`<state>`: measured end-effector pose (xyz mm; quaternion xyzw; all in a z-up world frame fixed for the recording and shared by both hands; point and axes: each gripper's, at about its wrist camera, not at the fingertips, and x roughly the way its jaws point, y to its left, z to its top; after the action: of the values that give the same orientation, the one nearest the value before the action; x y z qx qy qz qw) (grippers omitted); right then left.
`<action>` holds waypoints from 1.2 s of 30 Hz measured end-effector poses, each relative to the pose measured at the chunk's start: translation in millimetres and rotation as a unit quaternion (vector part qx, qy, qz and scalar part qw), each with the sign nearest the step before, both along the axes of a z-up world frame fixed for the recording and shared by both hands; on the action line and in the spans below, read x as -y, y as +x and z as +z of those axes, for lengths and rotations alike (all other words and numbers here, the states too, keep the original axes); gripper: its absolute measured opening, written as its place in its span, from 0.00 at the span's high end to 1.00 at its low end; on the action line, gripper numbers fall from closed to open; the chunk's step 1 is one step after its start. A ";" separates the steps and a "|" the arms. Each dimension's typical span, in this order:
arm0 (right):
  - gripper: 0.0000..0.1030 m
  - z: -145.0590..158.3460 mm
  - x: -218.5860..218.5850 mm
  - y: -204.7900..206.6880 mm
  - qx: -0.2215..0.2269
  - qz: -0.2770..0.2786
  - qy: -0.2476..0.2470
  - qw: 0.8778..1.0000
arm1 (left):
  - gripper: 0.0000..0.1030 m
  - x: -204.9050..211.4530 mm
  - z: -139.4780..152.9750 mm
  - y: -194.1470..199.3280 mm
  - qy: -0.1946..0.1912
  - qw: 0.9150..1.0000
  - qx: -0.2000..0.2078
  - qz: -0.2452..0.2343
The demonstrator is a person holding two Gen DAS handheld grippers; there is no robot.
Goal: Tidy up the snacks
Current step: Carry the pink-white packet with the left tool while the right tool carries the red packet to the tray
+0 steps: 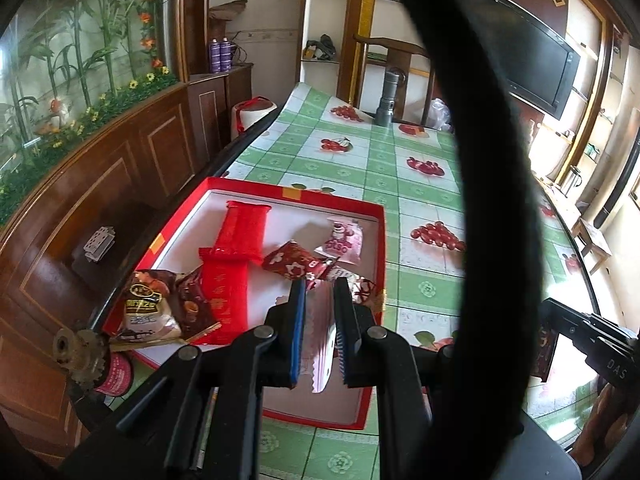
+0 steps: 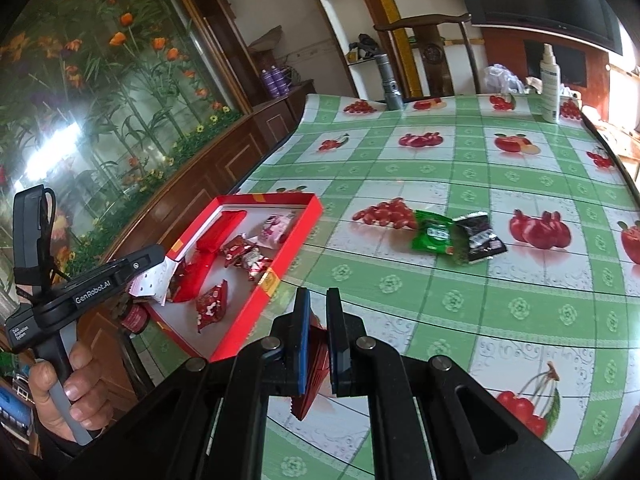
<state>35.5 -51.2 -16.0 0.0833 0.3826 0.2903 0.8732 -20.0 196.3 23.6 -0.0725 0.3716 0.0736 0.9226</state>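
two grippers, each closed on a packet. the left gripper, low centre of the left wrist view, pinches a pale pink-and-white foil snack packet with a serrated edge between nearly closed fingers; its long axis runs along the fingers, serrated end toward the camera, and it hangs over the shallow red cardboard box with a white floor. the right gripper, low centre of the right wrist view, clamps a dark red foil snack packet edge-on, long axis along the fingers, jagged corner toward the bottom of the frame, above the green checked fruit-print tablecloth, just right of the box's near corner.

inside the box: several small red-and-white wrapped sweets, a pink bear-print packet, a brown printed snack bag at lower left, and a long red mesh pouch lying lengthwise toward the far wall.

outstanding, middle right of the right wrist view: a green snack packet and a black snack packet, touching, long axes running away from the camera, well apart from the box.

judgement: well over half done; two packets in hand, two uncollected.
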 end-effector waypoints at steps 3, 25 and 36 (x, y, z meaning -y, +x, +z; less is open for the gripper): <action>0.95 2.2 -10.3 -0.2 0.001 0.012 0.001 1.000 | 0.85 -7.1 -0.8 -1.1 0.001 1.000 0.000 0.007; 0.95 -7.9 -132.8 42.0 -0.020 0.096 0.024 0.995 | 0.85 -66.0 -30.2 9.1 0.003 0.998 -0.035 0.057; 0.95 -35.8 -149.7 57.7 -0.053 0.095 0.015 0.994 | 0.85 -62.6 -49.9 20.3 0.022 0.997 -0.053 0.051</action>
<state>93.1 98.5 -51.8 0.0744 0.4299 0.3729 0.8189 0.2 259.0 -26.3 -0.0665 0.4142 0.1322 0.8980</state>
